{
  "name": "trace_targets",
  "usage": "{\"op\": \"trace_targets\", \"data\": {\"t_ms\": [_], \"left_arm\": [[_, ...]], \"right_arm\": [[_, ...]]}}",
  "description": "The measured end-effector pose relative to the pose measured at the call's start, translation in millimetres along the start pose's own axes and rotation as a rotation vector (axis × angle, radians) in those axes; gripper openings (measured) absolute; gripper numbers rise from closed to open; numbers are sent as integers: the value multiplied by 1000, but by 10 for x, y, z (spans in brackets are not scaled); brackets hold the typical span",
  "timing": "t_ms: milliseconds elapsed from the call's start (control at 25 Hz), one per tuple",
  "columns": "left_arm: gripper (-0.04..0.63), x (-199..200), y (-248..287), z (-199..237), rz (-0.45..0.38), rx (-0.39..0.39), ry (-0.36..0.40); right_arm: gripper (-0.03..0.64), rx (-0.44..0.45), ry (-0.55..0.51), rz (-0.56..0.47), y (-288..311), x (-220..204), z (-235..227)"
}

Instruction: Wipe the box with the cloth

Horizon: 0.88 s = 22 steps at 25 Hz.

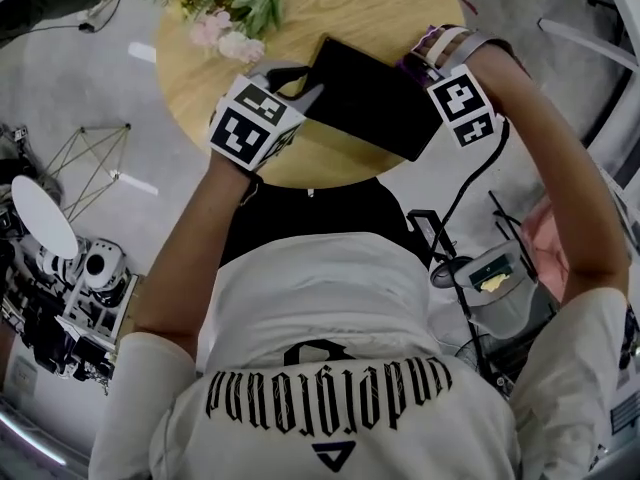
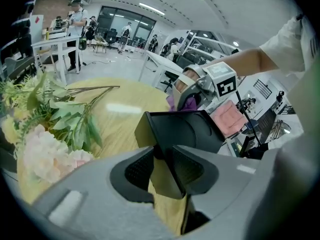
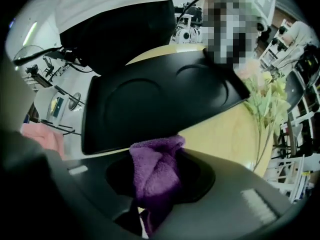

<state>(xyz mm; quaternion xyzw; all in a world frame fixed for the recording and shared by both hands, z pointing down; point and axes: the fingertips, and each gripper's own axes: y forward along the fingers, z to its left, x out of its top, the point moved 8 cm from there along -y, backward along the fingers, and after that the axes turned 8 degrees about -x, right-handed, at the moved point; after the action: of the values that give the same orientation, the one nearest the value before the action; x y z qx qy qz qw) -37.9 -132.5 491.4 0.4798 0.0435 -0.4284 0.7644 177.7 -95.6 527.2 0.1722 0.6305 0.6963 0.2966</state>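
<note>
Left gripper (image 2: pixel 162 169): jaws closed on one corner of the black box (image 2: pixel 185 129), pads pressing both faces of its wall. The box is flat with shallow round recesses in its face. It is held tilted over the near edge of the round wooden desk (image 1: pixel 380 8). Whether any part of it rests on the desk cannot be told.

Right gripper (image 3: pixel 155 184): jaws closed on a bunched purple cloth (image 3: pixel 155 169), which stands up between the pads. The cloth's top meets the box edge opposite the left gripper's hold.

Surroundings: artificial flowers (image 1: pixel 235 13) lie on the far left of the desk, apart from the box. A pink cloth (image 2: pixel 227 118) lies off the desk on the person's right.
</note>
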Motion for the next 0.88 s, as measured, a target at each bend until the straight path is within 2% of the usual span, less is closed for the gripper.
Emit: {"op": "trace_targets", "data": {"t_ms": [240, 320, 400, 560, 880], "left_arm": [[130, -11, 23, 32, -5, -7, -3], [130, -10, 19, 22, -4, -7, 3], [130, -6, 16, 13, -1, -4, 10], [130, -13, -6, 17, -4, 1, 17], [130, -14, 10, 4, 16, 29, 24]], "right_arm": [[120, -141, -71, -41, 185, 344, -1100], [120, -164, -93, -45, 183, 426, -1303], [120, -165, -103, -48, 166, 439, -1320], [119, -98, -96, -36, 114, 314, -898], [120, 88, -20, 27, -82, -90, 463]]}}
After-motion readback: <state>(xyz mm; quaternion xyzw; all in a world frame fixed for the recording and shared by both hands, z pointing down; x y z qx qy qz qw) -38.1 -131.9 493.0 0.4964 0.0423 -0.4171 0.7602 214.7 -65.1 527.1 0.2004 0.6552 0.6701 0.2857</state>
